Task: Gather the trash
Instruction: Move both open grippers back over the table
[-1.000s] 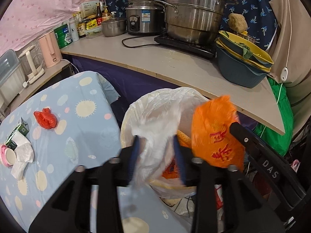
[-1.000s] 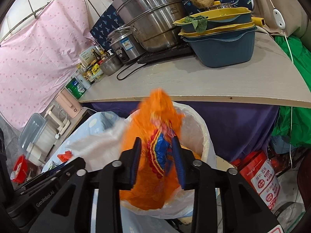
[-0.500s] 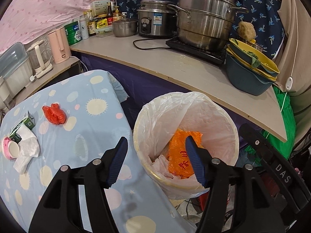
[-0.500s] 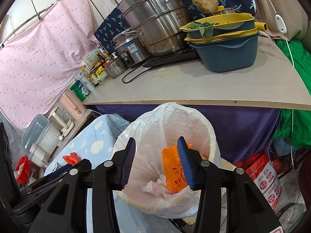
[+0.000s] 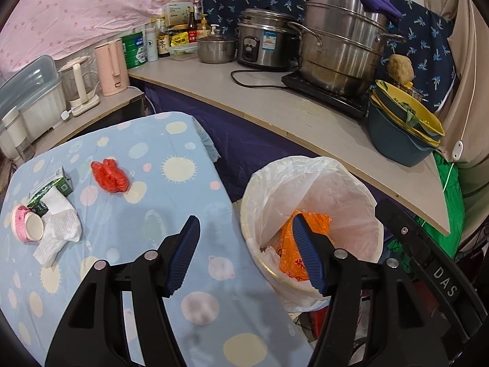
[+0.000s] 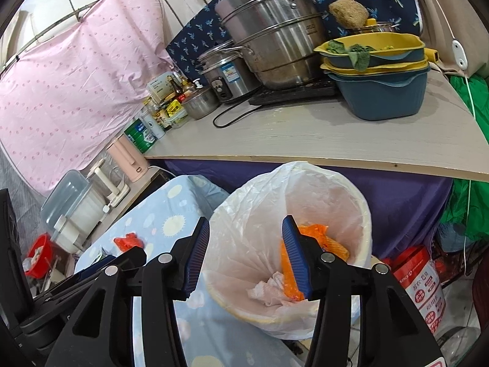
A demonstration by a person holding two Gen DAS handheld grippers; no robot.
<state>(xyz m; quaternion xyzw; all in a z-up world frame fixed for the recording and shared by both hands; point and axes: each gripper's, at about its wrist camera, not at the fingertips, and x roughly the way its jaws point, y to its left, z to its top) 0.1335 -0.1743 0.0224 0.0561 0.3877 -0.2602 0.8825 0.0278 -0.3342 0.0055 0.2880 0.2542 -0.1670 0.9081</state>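
Note:
A white-lined trash bin [image 5: 305,160] [image 6: 363,214] stands on the floor beside the blue dotted table [image 5: 171,195]. An orange plastic bag [image 5: 318,223] [image 6: 333,244] and a crumpled white wad [image 6: 269,287] lie inside it. My left gripper [image 5: 246,218] hangs over the table edge and the bin rim, its jaws opening with nothing between them. My right gripper [image 6: 245,219] is open and empty above the bin. On the table lie a red bag [image 5: 110,176] [image 6: 128,241], a green carton [image 5: 52,188], a white paper towel [image 5: 59,223] and a pink cup [image 5: 26,223].
Behind the bin, a wooden counter [image 5: 275,116] carries a big steel steamer [image 5: 342,42], a rice cooker [image 5: 262,39], stacked blue and yellow basins [image 5: 400,134] and bottles. A pink kettle [image 5: 111,67] stands on a lower shelf. A red canister [image 6: 418,278] sits on the floor.
Both grippers opened and let go: the orange bag and the white plastic dropped into the bin. Both grippers then drew back and up from the bin.

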